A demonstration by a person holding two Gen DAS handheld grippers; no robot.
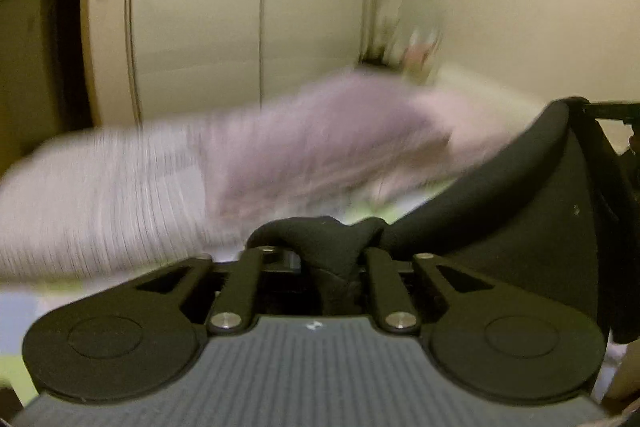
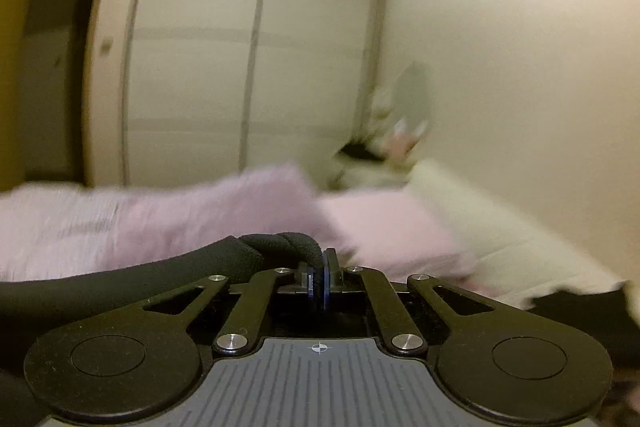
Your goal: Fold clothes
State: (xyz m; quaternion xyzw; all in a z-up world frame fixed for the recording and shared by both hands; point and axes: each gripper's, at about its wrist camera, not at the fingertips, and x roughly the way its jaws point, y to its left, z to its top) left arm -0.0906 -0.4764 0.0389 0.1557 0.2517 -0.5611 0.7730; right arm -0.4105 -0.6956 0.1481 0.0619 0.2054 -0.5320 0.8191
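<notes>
A black garment [image 1: 520, 195] is held up between both grippers. My left gripper [image 1: 332, 267] is shut on a bunched edge of it; the cloth stretches up and to the right. In the right wrist view my right gripper [image 2: 319, 279] is shut on a rolled edge of the same black garment [image 2: 120, 279], which trails off to the left. The fingertips of both grippers are mostly hidden by the cloth. Both views are blurred.
Behind lie pink and lilac bedding or clothes [image 1: 280, 147], also in the right wrist view [image 2: 200, 215], with a white pillow [image 2: 480, 227] to the right. A white wardrobe [image 2: 240, 67] and a cream wall [image 2: 520, 47] stand behind. A dark doorway [image 2: 52, 47] is at far left.
</notes>
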